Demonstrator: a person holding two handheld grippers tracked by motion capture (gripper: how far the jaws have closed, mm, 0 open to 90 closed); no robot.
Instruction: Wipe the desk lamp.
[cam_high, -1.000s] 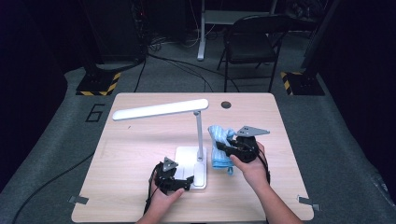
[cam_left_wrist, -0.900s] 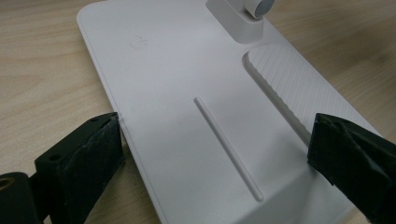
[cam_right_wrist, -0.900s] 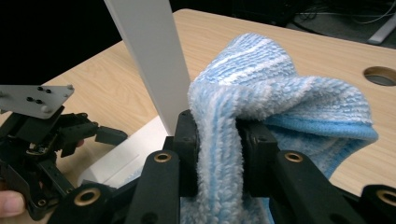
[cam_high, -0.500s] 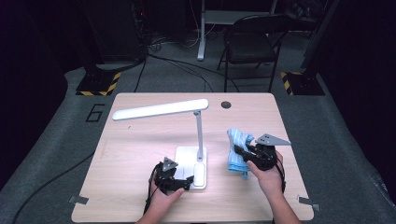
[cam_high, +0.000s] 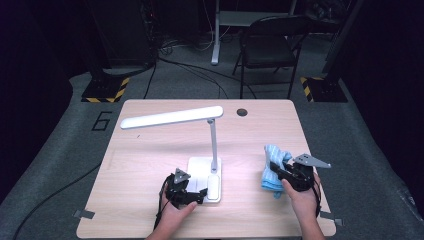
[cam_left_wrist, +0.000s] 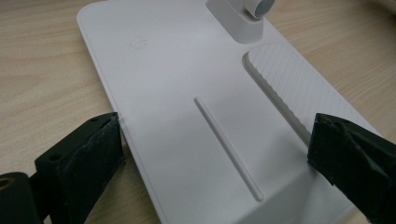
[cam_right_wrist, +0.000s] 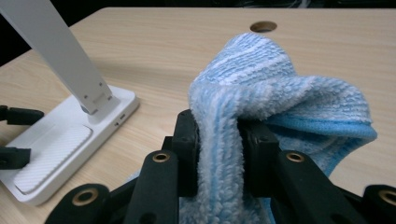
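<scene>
- The right claw (cam_high: 276, 169) is clamped on a blue cloth (cam_high: 272, 161); in the right gripper view a fold of the cloth (cam_right_wrist: 261, 107) is pinched between the two black jaws and bulges up above them.
- In the high view the cloth sits over the right part of the table (cam_high: 150, 215), well apart from the lamp, with the lower part of it lying on or just above the wood; which of the two I cannot tell.
- The person's right hand (cam_high: 302, 192) holds that claw from the near edge of the table.
- The left claw (cam_high: 200, 194) is spread wide at the near end of the lamp base (cam_high: 202, 167). In the left gripper view one jaw stands at the left edge of the base (cam_left_wrist: 187, 84) and the other at its right edge, by the ribbed pad (cam_left_wrist: 289, 79).
- The left jaw touches or nearly touches the edge of the base; whether the right one presses on it is not clear, so the claw straddles the base rather than plainly squeezing it.
- The left hand (cam_high: 172, 217) comes in from the bottom of the high view behind that claw.
- The white desk lamp (cam_high: 172, 116) stands near the middle of the table, its post rising from the base and its long flat head reaching out to the left.
- A round cable hole (cam_high: 242, 112) lies in the table near its far edge.
</scene>
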